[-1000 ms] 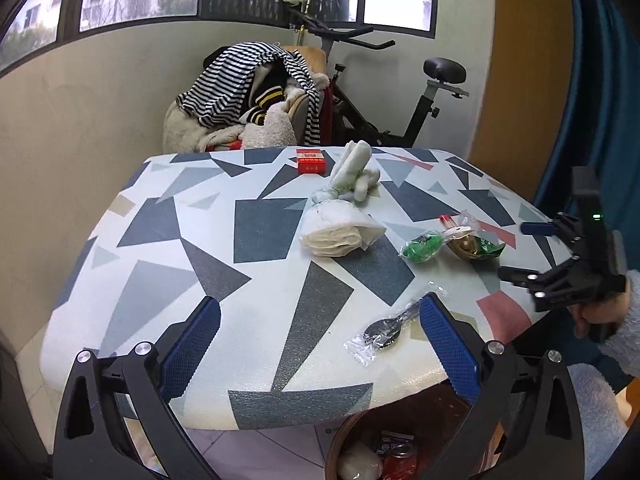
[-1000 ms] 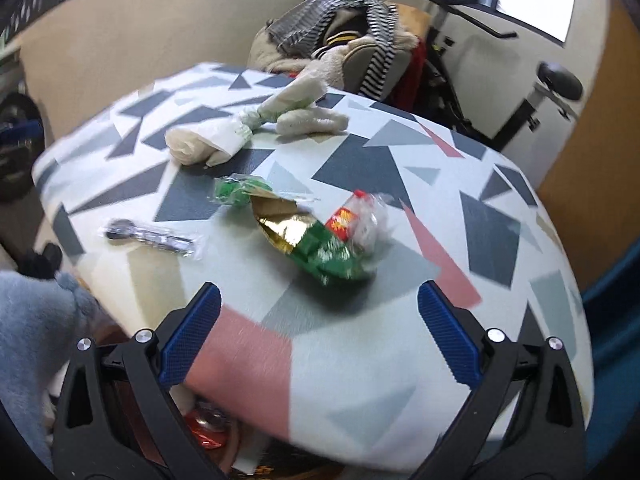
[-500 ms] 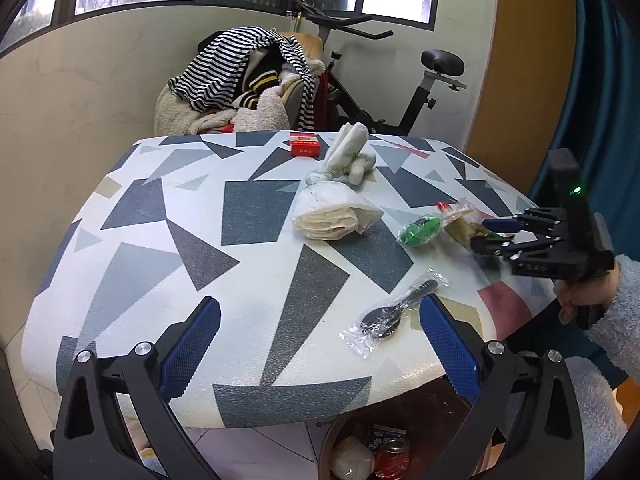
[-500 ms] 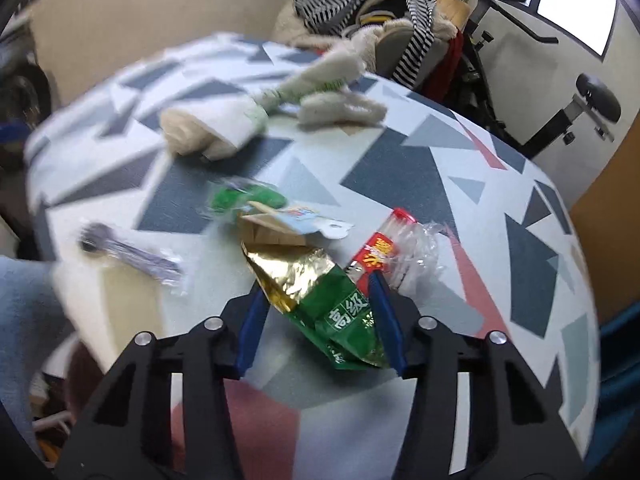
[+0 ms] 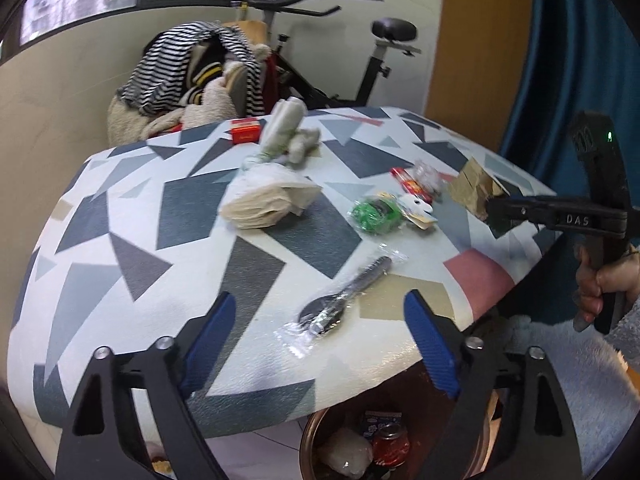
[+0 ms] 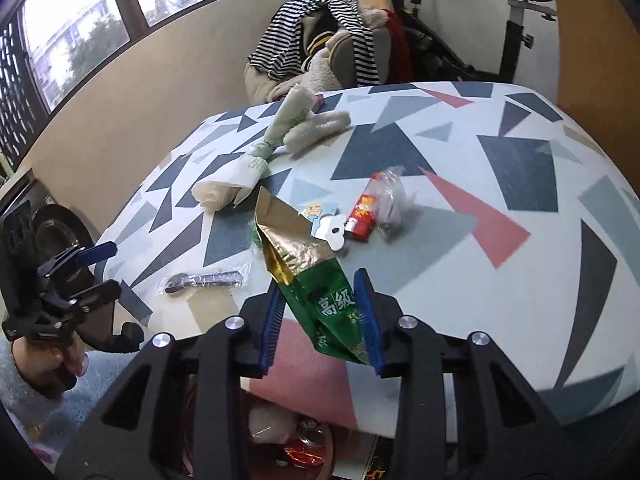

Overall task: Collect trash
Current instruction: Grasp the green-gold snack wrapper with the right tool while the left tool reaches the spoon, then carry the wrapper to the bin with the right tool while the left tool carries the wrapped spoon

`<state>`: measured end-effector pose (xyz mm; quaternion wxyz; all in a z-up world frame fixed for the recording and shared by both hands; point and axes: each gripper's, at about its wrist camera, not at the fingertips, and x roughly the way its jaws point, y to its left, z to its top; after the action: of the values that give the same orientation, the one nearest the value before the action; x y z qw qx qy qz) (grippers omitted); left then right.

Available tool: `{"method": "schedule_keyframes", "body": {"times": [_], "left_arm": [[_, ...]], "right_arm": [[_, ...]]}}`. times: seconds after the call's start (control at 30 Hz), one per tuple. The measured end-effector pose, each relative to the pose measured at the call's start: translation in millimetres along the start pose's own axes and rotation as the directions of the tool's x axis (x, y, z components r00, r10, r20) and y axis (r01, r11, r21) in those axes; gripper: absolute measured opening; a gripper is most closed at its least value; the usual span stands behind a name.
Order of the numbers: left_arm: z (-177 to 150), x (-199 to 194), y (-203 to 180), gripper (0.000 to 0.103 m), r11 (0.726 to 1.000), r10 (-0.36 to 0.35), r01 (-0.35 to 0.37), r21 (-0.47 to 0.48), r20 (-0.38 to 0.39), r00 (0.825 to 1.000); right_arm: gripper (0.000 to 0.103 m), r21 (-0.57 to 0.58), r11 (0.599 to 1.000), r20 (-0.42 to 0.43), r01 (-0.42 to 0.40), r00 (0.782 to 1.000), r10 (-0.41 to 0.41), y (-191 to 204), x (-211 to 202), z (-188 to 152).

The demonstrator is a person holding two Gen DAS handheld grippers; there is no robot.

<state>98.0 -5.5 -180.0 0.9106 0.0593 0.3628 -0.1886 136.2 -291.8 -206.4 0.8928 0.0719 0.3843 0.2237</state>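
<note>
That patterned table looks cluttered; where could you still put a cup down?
The left half of the triangle-patterned table is bare, from the white tissue bundle out to the edge. The far right side, beyond the red-and-clear wrapper, is free too. The middle is crowded: the wrapped black plastic spoon, the green crumpled wrapper and the green-and-gold foil bag.

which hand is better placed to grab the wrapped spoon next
Left. The left gripper has just been narrowing around the wrapped spoon, not yet touching it. The right gripper is shut on the green and gold bag.
</note>
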Motion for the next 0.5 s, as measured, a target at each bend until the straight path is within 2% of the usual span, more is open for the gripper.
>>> {"method": "schedule_keyframes", "body": {"times": [0.17, 0.5], "left_arm": [[4.9, 20.3, -14.8, 0.07, 0.993, -0.003, 0.01, 0.12, -0.055, 0.998], [14.7, 71.1, -14.9, 0.064, 0.98, 0.0, 0.032, 0.199, -0.158, 0.987]], "right_arm": [[0.034, 0.014, 1.0, 0.034, -0.003, 0.999, 0.002, -3.5, -10.4, -0.7], [0.033, 0.075, 0.997, 0.037, 0.025, 0.999, -0.028, -9.9, -11.6, -1.8]]}}
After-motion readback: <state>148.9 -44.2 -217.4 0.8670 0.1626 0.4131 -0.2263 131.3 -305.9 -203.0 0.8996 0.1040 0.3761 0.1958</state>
